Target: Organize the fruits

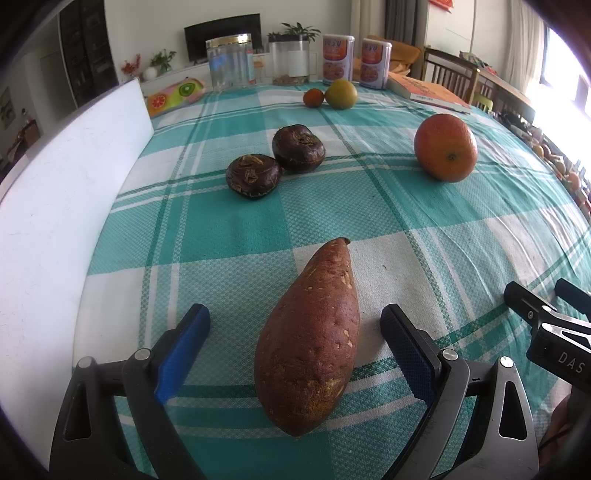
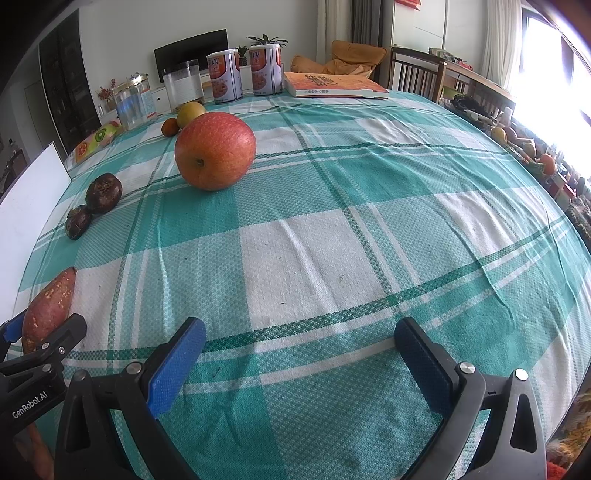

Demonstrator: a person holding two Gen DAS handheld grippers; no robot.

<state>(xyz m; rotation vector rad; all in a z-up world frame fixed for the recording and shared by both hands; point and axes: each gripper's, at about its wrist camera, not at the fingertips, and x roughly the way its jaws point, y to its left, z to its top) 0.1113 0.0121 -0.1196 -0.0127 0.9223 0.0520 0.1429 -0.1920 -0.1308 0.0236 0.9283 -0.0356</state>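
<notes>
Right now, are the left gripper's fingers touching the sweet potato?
Apart. The left wrist view shows the left gripper open around the sweet potato, with tablecloth visible between each pad and the skin.

Both grippers' fingers [image 1: 192,332] spread wide.

1. We see a white wall [image 2: 122,29] at back w/ a dark TV [image 2: 191,59] on a low white cabinet [image 1: 173,72].
2. Bright window [image 2: 554,70] at right, light curtains [image 2: 498,40].
3. Wooden chairs [image 2: 415,70] behind the table; orange cushion [image 2: 351,55] nearby.
</notes>
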